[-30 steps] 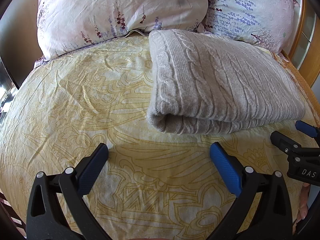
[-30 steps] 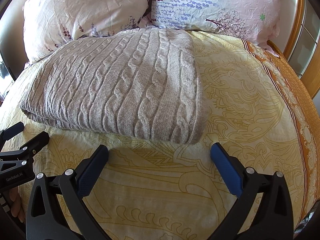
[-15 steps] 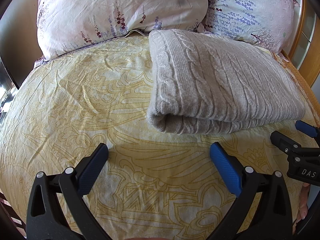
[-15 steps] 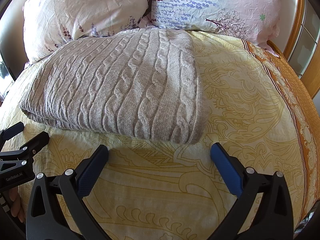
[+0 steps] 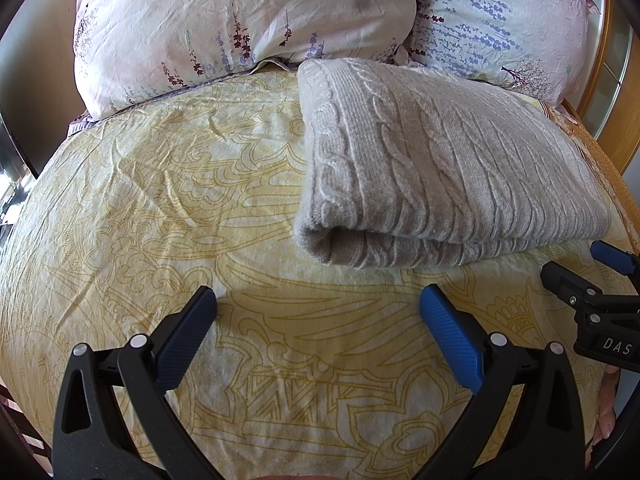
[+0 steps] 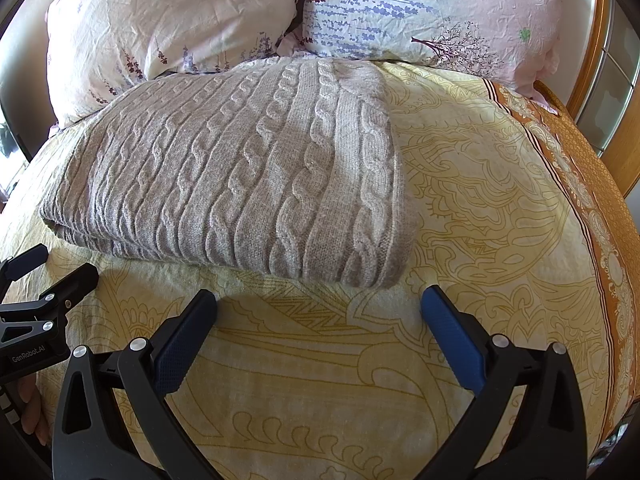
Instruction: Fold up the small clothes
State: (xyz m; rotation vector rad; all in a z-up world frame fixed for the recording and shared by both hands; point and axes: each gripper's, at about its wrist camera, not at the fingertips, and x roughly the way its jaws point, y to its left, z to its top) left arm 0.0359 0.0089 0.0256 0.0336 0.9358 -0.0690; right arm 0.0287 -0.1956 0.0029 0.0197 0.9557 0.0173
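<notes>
Bed (image 5: 160, 208) with a wrinkled yellow patterned sheet, orange border (image 6: 592, 184) along its right edge. Two floral pillows (image 5: 240, 24) at the head, wooden frame (image 6: 600, 40) behind. Folded grey cable-knit sweater (image 6: 248, 176) lies near the pillows. Left tool (image 5: 318, 320) and right tool (image 6: 319, 320) both wide apart, empty, just short of the sweater.

A home bedroom: a bed under a yellow patterned sheet (image 5: 160, 208), two floral pillows (image 6: 172, 20) at its head, wooden frame (image 6: 592, 60).
</notes>
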